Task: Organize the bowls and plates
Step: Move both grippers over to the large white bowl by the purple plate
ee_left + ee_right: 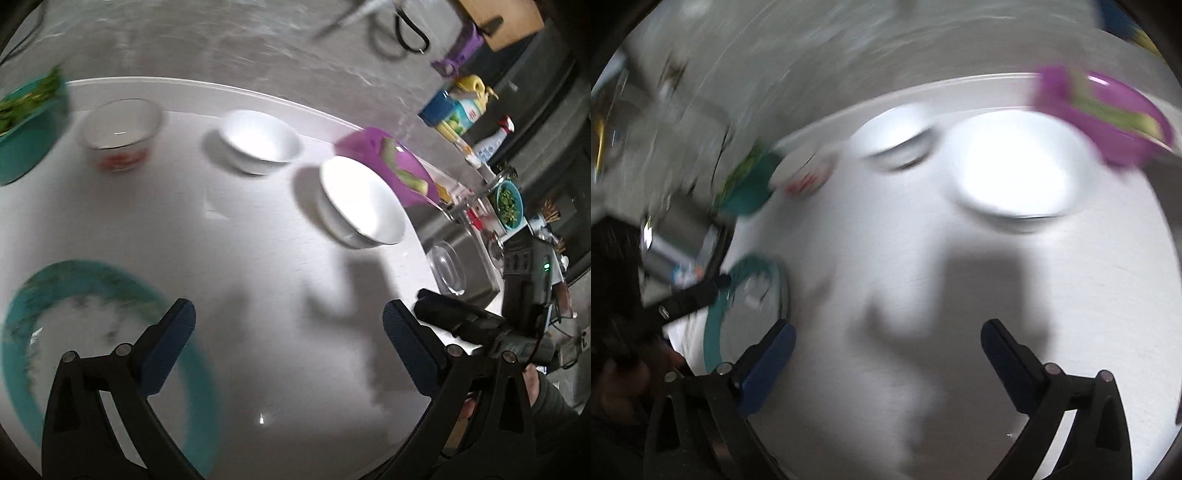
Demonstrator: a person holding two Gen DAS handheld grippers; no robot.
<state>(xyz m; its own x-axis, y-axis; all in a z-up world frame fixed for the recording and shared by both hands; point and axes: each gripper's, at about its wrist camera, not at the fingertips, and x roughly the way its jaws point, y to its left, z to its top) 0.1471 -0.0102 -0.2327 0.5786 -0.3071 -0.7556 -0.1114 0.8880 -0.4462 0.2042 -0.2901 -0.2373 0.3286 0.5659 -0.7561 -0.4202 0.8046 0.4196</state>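
- Bowls and plates are all loose on the white table (258,258), nothing stacked yet, so I reckon I'm at the approach step, not grabbing anything.
- My left gripper (288,325) has its fingers spread wide with nothing between them. The teal-rimmed plate (92,295) sits right under its left finger (173,332).
- Ahead and to the right of the left gripper is the near white bowl (362,203); a second white bowl (262,140) sits further ahead, and a glass bowl (122,129) ahead-left.
- My right gripper (886,343) is spread wide and empty too. That view's pretty smeary, but the near white bowl (1015,166) is ahead of it, slightly right.
- Purple bowl (388,162) and teal bowl (29,125) have greens in them, so probably leave those.
- Next move, my guess: line a gripper up over one white bowl's rim, close on it, nest it in the other.
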